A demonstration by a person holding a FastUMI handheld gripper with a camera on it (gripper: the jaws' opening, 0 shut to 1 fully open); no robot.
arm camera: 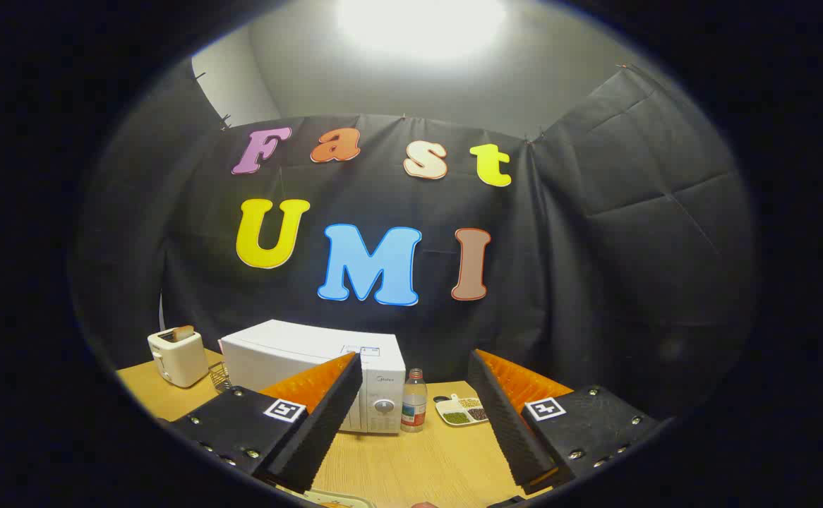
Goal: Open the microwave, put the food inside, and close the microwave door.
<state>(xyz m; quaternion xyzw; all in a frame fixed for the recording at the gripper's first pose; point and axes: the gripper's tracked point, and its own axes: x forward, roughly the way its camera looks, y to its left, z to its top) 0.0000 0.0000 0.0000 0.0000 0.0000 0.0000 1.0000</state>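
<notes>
Gripper (415, 395) fingers spread apart (holding nothing), microwave (313, 370) just beyond, door closed

We cannot read any text: the small logo on the microwave (355, 381) and the bottle (413, 402) label are too blurred.
</notes>
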